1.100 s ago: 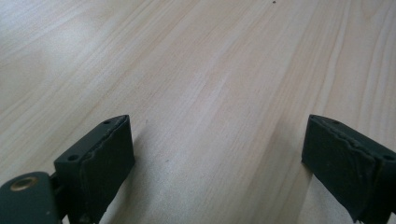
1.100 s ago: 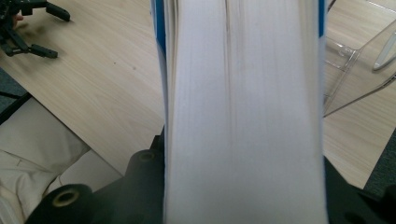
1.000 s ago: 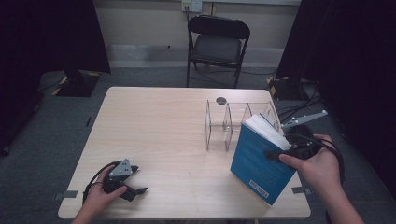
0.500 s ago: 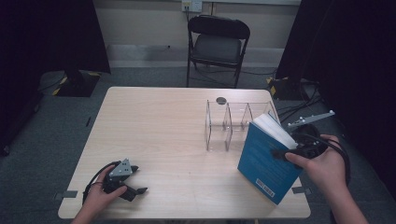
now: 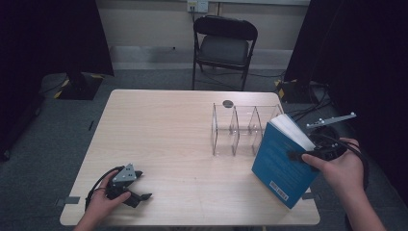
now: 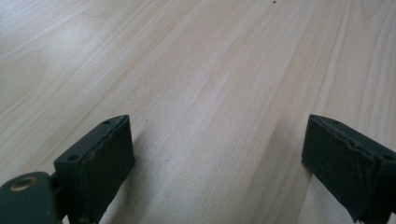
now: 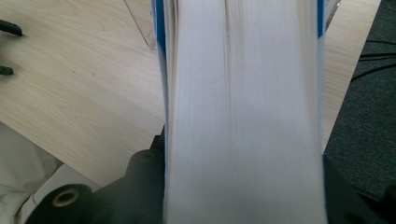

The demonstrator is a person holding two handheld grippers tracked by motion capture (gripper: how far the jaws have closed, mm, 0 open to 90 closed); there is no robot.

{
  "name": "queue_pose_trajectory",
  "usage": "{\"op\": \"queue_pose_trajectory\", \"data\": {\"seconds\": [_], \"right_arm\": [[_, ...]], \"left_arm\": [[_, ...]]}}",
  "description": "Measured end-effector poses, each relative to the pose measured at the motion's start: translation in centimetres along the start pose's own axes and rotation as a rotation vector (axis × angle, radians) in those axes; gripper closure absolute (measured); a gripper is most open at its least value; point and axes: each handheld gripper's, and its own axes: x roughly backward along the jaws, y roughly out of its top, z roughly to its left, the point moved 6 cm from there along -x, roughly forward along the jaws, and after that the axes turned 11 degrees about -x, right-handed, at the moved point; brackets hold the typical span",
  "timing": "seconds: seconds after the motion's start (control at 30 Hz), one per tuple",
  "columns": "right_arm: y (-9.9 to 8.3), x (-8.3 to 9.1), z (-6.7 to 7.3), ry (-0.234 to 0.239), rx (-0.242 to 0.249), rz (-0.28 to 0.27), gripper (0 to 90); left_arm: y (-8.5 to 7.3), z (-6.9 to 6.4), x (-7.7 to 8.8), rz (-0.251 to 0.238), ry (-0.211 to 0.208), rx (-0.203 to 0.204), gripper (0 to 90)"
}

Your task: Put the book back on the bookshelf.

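Pale wood grain runs across the table point(image 5: 163, 130), and at its near left corner the left gripper point(image 5: 137, 192) lies on the surface under the person's left hand point(image 5: 103, 204), its grey three-cornered plate facing up. In the left gripper view its two black jaws stand wide apart with nothing but bare table between them. At the near right, the right hand point(image 5: 339, 168) holds the right gripper point(image 5: 300, 156), whose jaws are clamped on a thick blue book point(image 5: 279, 161). That book is tilted, its lower corner close to the near right edge of the table and its white page block turned up and to the right; in the right gripper view the pages point(image 7: 243, 112) fill the gap between the jaws, with a blue cover on each side. Just beyond the book, toward the far right of the table, stands a clear acrylic divider rack point(image 5: 235, 130) with upright partitions, its slots holding nothing. Past the table's far edge a black folding chair point(image 5: 223, 45) faces the table.
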Motion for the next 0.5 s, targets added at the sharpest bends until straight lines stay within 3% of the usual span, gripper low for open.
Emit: {"op": "queue_pose_trajectory", "data": {"seconds": [0.5], "right_arm": [[0.5, 0.0, -1.2, -0.049, -0.042, 0.001, 61.5]], "left_arm": [[0.0, 0.0, 0.0, 0.001, 0.001, 0.002, 8.6]]}}
